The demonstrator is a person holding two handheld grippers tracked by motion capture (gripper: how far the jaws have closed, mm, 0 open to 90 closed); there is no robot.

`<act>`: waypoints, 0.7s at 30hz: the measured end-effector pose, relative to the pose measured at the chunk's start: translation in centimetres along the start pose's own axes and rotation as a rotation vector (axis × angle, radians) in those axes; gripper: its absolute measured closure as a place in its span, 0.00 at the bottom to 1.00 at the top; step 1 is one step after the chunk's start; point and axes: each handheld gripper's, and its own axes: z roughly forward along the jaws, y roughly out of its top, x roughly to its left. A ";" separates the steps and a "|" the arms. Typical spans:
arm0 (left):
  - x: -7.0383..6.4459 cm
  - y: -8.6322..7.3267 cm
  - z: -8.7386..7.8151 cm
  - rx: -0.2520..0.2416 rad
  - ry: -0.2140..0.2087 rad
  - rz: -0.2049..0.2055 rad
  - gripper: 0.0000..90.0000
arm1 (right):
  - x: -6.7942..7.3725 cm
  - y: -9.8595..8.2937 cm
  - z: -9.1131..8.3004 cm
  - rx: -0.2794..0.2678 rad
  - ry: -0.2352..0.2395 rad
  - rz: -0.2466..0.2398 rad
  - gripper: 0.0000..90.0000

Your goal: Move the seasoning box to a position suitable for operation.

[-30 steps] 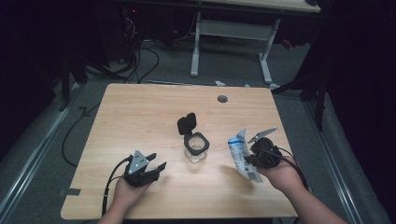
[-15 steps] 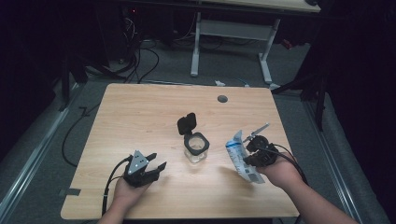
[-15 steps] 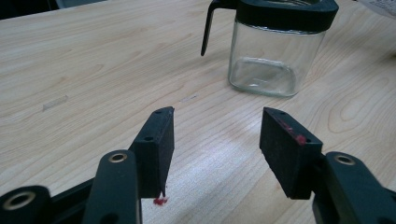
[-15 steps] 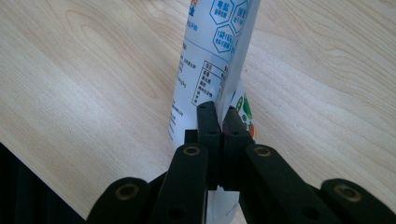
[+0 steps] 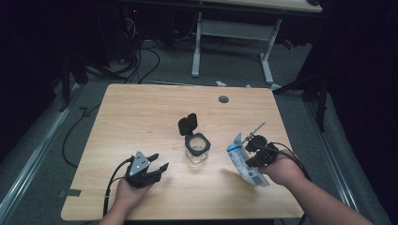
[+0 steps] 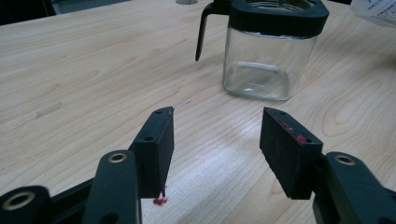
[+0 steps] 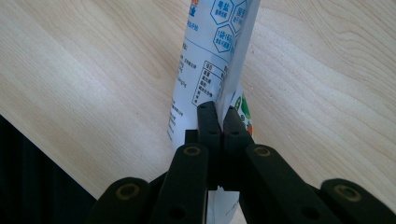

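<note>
While the left gripper (image 5: 157,165) rests wide open near the table's (image 5: 141,117) front edge, the right gripper (image 7: 218,122) pinches the white packet (image 7: 215,60), just right of the glass jar (image 5: 197,149).

The right gripper (image 7: 219,116) has its jaws pressed together on the edge of a white packet with blue print (image 7: 210,56), which stretches away over the wooden desk (image 7: 93,70). The desk's edge runs across the lower left.
</note>
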 end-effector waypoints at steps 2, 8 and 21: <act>-0.1 0.1 0.0 -0.004 -0.001 -0.002 0.49 | -0.1 0.1 -0.1 0.001 -0.002 0.001 1.00; -0.5 0.1 0.0 -0.011 -0.021 -0.013 0.48 | -0.2 0.0 0.0 -0.006 0.003 0.003 1.00; -3.9 0.6 0.9 -0.065 -0.137 -0.003 0.44 | 0.4 -0.2 -1.0 -0.009 0.012 0.016 1.00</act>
